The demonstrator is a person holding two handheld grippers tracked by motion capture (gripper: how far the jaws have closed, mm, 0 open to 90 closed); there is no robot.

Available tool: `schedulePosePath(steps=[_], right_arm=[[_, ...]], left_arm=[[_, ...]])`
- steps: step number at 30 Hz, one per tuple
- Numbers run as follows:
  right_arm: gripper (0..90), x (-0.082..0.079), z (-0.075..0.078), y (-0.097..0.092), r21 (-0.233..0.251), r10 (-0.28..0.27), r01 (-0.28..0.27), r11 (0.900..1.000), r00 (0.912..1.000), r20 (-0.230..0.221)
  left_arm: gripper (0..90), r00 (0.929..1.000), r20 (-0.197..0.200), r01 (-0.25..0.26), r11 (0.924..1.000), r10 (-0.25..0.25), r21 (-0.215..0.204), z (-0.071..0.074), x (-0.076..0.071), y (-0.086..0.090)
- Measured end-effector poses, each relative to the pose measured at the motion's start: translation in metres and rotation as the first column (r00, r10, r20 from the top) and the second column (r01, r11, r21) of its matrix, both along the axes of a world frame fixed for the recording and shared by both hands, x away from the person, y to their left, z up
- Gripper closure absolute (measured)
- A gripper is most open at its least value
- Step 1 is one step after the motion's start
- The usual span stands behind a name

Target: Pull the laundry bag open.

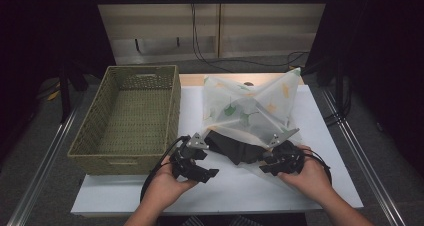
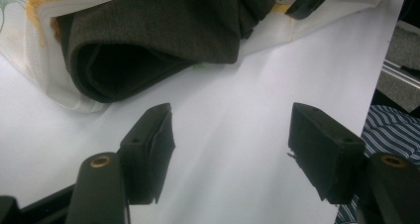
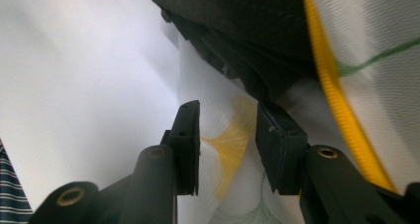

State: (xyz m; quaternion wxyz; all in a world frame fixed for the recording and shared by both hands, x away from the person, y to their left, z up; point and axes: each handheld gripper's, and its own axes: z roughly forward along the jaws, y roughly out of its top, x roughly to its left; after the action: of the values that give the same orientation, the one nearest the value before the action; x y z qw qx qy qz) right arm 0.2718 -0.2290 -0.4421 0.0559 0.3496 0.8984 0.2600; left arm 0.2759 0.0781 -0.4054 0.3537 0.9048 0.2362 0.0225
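Note:
A white mesh bag [image 1: 250, 108] printed with green and yellow leaves lies on the white tabletop [image 1: 225, 191]. A dark folded garment [image 1: 232, 148] pokes out of its near opening. My left gripper [image 1: 209, 163] hovers over bare tabletop just left of the garment [image 2: 163, 26], open, with nothing between its jaws [image 2: 230, 135]. My right gripper [image 1: 264, 163] sits at the bag's near right edge, open. Its jaws [image 3: 228, 130] stand a little apart over the mesh [image 3: 376, 30], just below the garment [image 3: 237, 16], and the pads do not press on anything.
A woven green basket [image 1: 175, 111] with nothing in it stands at the left of the table, close to my left gripper. The person's striped clothing [image 2: 391, 130] is at the near table edge. Cables run across the floor behind the table.

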Motion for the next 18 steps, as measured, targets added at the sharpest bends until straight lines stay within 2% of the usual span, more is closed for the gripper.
schedulePosePath(steps=[1, 2, 5, 9, 11, 12, 13, 14, 16, 18], right_arm=[[61.9, 0.001, -0.002, 0.001, -0.005, 0.0, 0.0, 1.0, 1.0, -0.009], [61.4, 0.001, -0.003, 0.002, -0.009, 0.003, -0.003, 1.0, 0.9999, -0.012], [58.1, 0.002, -0.007, 0.004, -0.022, -0.009, 0.009, 0.9997, 0.9997, -0.024], [54.0, 0.005, -0.01, 0.005, -0.002, -0.009, 0.009, 1.0, 0.9986, -0.053], [53.4, 0.006, -0.012, 0.005, 0.001, -0.017, 0.017, 0.9998, 0.9975, -0.068], [53.4, 0.007, -0.013, 0.005, -0.001, -0.014, 0.014, 0.9999, 0.9975, -0.069], [53.3, 0.007, -0.014, 0.005, 0.0, -0.018, 0.018, 0.9998, 0.9971, -0.074], [54.2, 0.008, -0.015, 0.005, -0.001, -0.01, 0.01, 1.0, 0.9973, -0.073], [59.6, 0.008, -0.015, 0.006, -0.005, -0.007, 0.007, 1.0, 0.997, -0.077], [70.5, 0.007, -0.015, 0.007, 0.005, 0.004, -0.004, 1.0, 0.9966, -0.083]], left_arm=[[33.8, 0.9997, 0.007, 0.023, 0.9995, -0.023, 0.022, 0.001, 0.001, 0.001], [33.7, 1.0, 0.005, 0.003, 1.0, -0.003, 0.009, 0.0, 0.0, 0.0], [33.7, 0.9999, 0.007, 0.009, 0.9998, -0.009, 0.015, 0.0, 0.0, 0.0], [33.5, 1.0, 0.009, -0.001, 1.0, 0.001, 0.002, 0.0, 0.0, 0.001], [33.5, 0.9999, 0.012, 0.002, 0.9999, -0.002, 0.011, -0.001, 0.0, 0.001], [33.5, 0.9997, 0.016, 0.02, 0.9996, -0.02, 0.02, -0.001, 0.002, 0.001], [33.4, 1.0, 0.009, 0.002, 1.0, -0.002, 0.007, -0.003, 0.0, -0.001], [33.4, 0.9994, 0.016, 0.031, 0.999, -0.031, 0.034, -0.002, 0.002, 0.0], [33.4, 0.9998, 0.012, 0.017, 0.9996, -0.017, 0.02, -0.003, 0.0, -0.002], [33.4, 1.0, 0.006, 0.0, 1.0, 0.0, 0.009, -0.003, -0.001, -0.003]])
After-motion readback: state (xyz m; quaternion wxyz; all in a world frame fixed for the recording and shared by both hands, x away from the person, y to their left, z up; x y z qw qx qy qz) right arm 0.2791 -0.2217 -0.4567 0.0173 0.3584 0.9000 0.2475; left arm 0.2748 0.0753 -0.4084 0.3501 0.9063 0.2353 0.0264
